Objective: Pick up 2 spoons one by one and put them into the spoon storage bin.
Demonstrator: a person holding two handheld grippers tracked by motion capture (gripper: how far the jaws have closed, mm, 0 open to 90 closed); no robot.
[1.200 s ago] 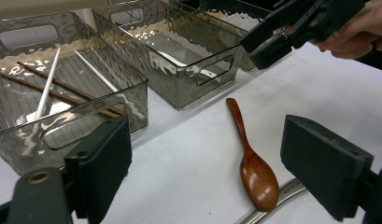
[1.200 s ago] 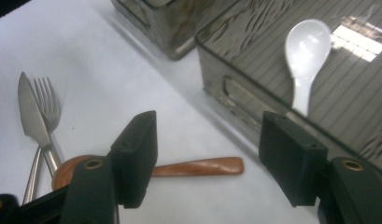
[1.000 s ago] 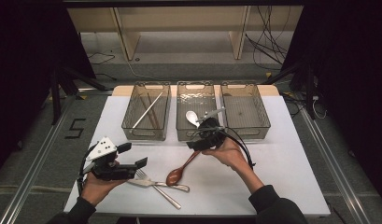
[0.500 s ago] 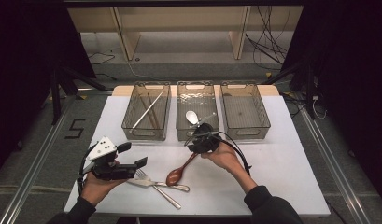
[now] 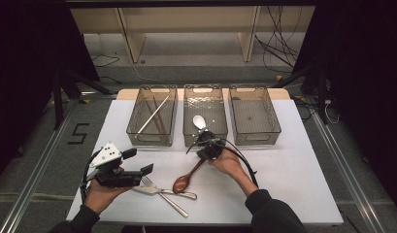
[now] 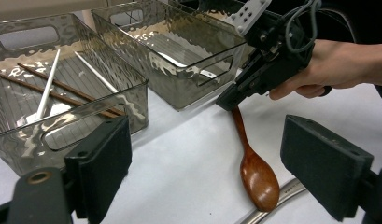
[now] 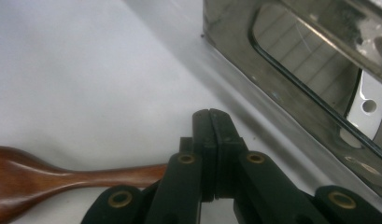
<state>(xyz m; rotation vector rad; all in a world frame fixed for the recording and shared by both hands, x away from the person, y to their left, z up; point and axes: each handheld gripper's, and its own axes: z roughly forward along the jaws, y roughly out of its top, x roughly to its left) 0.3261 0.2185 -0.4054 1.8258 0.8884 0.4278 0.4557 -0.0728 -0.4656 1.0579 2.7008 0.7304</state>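
One wooden spoon (image 5: 186, 178) lies on the bench (image 5: 303, 170) before three bins (image 5: 204, 116). The right tool (image 5: 206, 148) has just clamped fully shut at its handle end, gripping nothing visible; the left tool (image 5: 138, 162) gapes wide, empty.

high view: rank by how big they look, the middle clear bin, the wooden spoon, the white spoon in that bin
1. middle clear bin
2. wooden spoon
3. white spoon, which sits farther from the camera, so the gap to the wooden spoon is unsure
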